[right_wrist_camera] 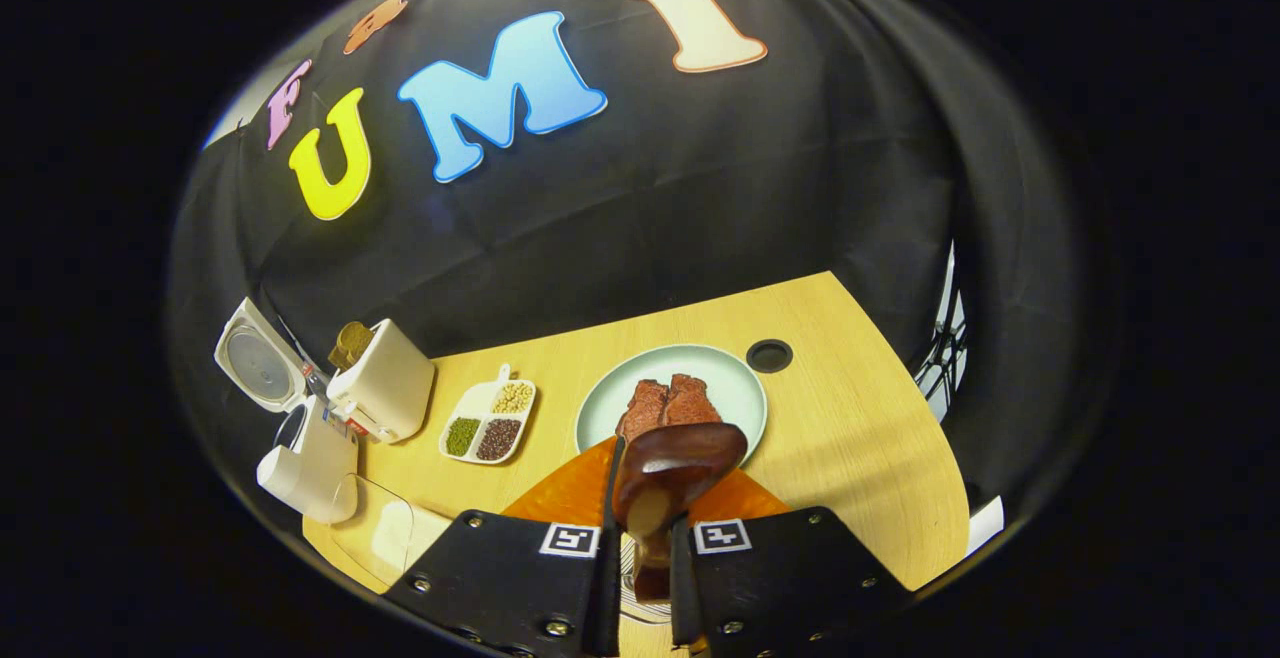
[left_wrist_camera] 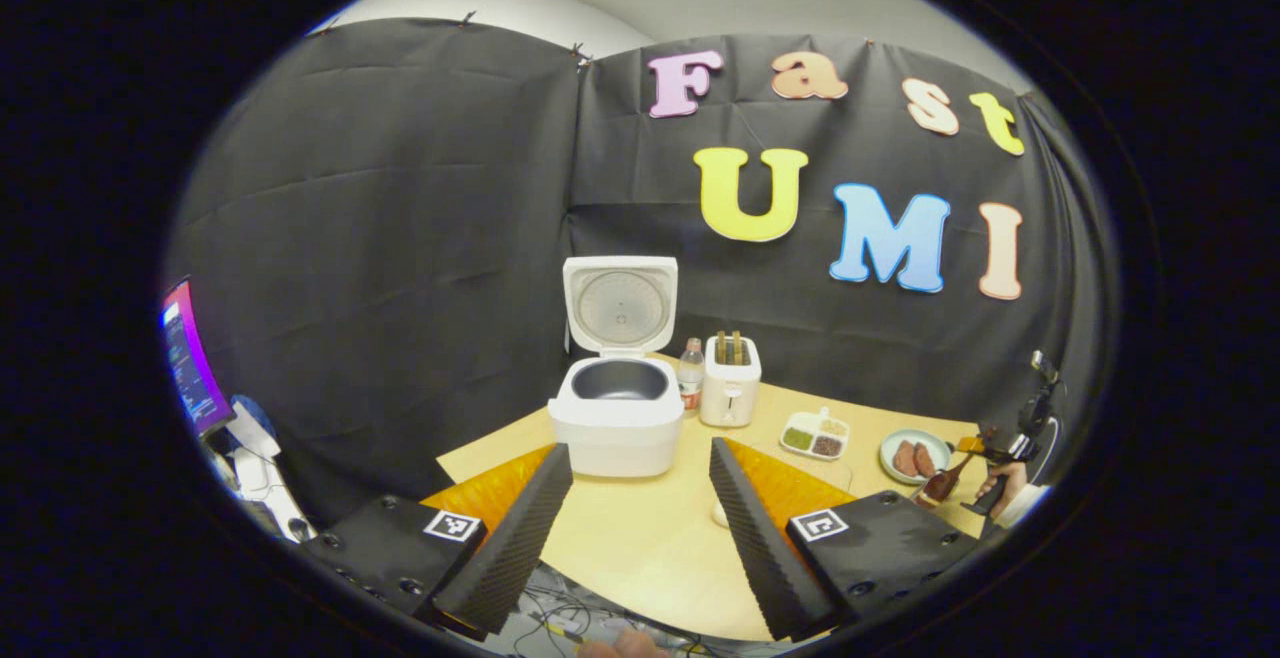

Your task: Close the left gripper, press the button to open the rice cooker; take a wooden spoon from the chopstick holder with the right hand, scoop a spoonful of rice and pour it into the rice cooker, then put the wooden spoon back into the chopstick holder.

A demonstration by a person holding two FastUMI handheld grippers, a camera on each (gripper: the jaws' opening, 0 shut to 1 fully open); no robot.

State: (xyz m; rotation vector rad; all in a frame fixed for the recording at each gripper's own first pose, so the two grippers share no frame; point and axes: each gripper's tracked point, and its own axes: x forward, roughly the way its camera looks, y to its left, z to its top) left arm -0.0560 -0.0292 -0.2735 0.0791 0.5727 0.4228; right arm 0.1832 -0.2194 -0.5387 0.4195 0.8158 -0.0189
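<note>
- The left gripper [left_wrist_camera: 640, 498] is held wide open and empty before the open rice cooker [left_wrist_camera: 617, 416].
- The wooden spoon [right_wrist_camera: 672, 478] is clamped between the right gripper [right_wrist_camera: 640, 558] jaws, above the bench [right_wrist_camera: 850, 438].

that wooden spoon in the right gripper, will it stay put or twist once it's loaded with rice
The wooden spoon looks stiff, so it probably won't flex. The right gripper pinches only the handle's end, so the glossy bowl, far from the grip, may pivot or droop under load. Its smooth finish suggests it could slip.
</note>
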